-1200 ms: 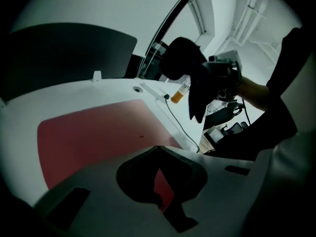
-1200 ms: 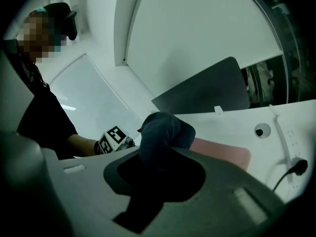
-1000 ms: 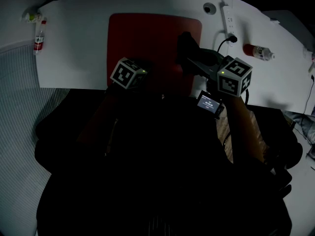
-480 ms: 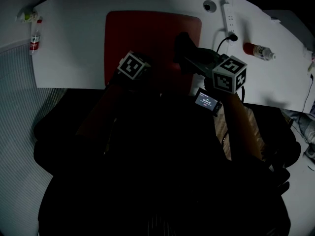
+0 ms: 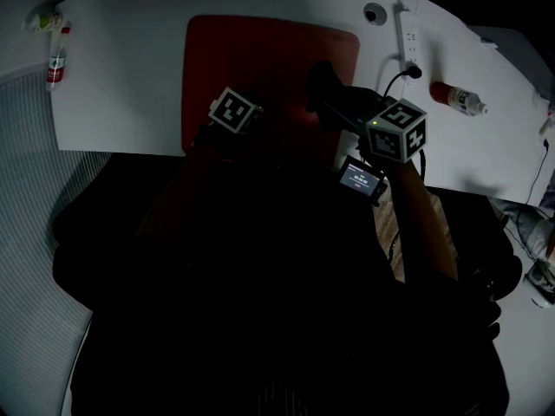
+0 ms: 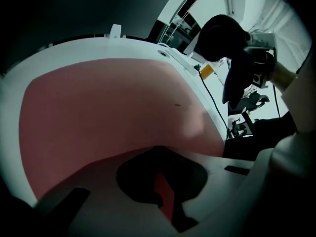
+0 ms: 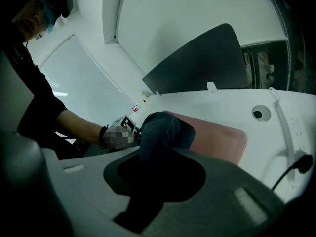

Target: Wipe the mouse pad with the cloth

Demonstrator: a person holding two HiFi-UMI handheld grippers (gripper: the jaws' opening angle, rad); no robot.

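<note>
Mouse pad: the red mouse pad (image 5: 260,59) lay flat on the white table (image 5: 130,59), towards the middle of it.
Cloth: a dark cloth (image 5: 323,89) was bunched over the pad's right part; whether it touched the pad I could not tell.
Right gripper: the right gripper (image 7: 157,174) was clamped on the cloth, which bulged out beyond its jaws.
Left gripper: the left gripper (image 6: 162,184) sat low over the pad's near edge, on the left side. Its jaws were drawn almost together with nothing gripped, only a thin sliver of red showing between them.
Surroundings: a power strip (image 5: 406,33) ran along the table right of the pad, with a red-and-white bottle (image 5: 457,97) lying beyond it. Another small bottle (image 5: 55,66) lay at the far left edge.
</note>
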